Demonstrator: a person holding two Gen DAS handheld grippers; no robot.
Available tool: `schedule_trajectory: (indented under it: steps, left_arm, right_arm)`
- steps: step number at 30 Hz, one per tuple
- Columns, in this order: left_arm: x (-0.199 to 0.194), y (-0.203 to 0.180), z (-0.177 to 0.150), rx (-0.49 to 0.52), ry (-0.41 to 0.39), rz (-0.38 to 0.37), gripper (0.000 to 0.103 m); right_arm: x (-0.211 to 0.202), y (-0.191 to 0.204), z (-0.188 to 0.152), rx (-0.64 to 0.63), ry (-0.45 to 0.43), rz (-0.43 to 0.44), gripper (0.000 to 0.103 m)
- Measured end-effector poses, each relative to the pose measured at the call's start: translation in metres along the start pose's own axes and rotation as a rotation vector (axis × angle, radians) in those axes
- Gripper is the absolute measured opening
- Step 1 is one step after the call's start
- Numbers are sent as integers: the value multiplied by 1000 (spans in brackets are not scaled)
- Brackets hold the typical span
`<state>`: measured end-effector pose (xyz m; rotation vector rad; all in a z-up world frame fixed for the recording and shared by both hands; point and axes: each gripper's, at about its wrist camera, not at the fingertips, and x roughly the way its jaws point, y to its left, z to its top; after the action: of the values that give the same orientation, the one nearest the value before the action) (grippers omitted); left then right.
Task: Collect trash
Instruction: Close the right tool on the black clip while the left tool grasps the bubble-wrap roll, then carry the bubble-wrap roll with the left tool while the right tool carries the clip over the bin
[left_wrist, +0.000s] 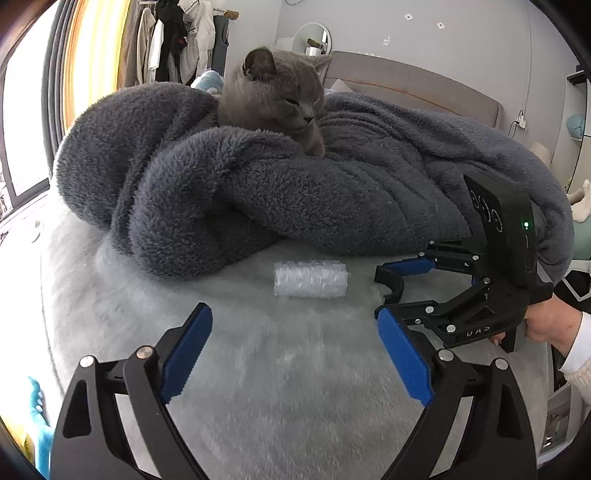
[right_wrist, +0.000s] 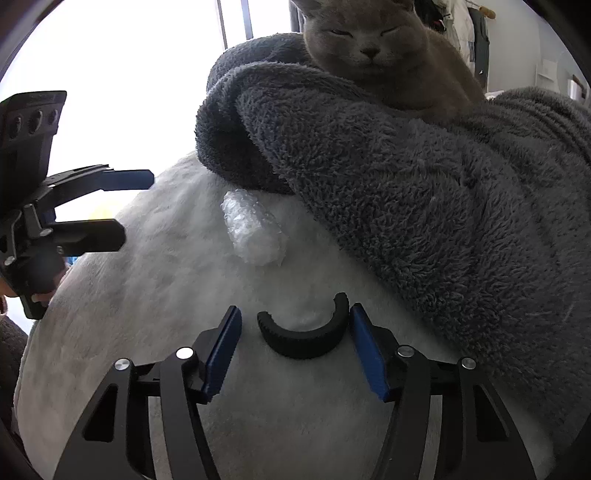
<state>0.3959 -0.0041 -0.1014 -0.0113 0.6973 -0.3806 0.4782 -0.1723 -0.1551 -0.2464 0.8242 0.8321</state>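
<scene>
A bed (left_wrist: 258, 369) with a pale fluffy cover is filling the lower part of both views, and a big dark grey fleece blanket (left_wrist: 258, 192) is lying bunched across it. A grey cat (left_wrist: 280, 96) is sitting on top of the blanket with its eyes nearly closed. Behind it, in the left wrist view, clothes (left_wrist: 177, 40) are hanging on a rack by a window.

The left gripper (left_wrist: 291, 362) is hovering low over the bed cover with its blue-padded fingers (left_wrist: 188, 350) standing wide apart and nothing between them. The right gripper (right_wrist: 295, 350) is pointing down at the cover, its fingers (right_wrist: 225, 354) standing at a narrower gap and gripping nothing; a black curved hook piece (right_wrist: 303, 338) is showing between them. A hand (left_wrist: 550, 325) in a white sleeve is holding the right gripper's handle at the right of the left wrist view.

The roll of bubble wrap (left_wrist: 310, 278) is lying on its side on the bed cover, just beside the blanket's front edge, ahead of both grippers and apart from each
</scene>
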Motion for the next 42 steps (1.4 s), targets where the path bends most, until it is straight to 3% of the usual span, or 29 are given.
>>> schedule_trajectory:
  steps: [6, 13, 18, 26, 29, 34, 42]
  left_arm:
    - [22, -8, 5, 26, 15, -13, 93]
    - [44, -20, 10, 59, 40, 6, 91]
    - [61, -16, 15, 25, 72, 38, 90]
    - [82, -20, 21, 25, 115, 72, 80]
    - [87, -25, 21, 45, 129, 80, 63]
    - [76, -33, 21, 69, 97, 73, 59]
    - [27, -46, 11, 14, 38, 63, 59]
  right_arm:
    - [6, -9, 0, 24, -8, 28, 46]
    - [-18, -12, 0, 26, -32, -21, 46]
    - [-36, -13, -4, 28, -18, -67, 46]
    - [-63, -17, -21, 124, -8, -76, 46]
    - [-73, -17, -25, 160, -9, -80, 46]
    - [-89, -8, -25, 206, 1, -102, 46]
    - [-132, 22, -37, 335, -23, -130, 46]
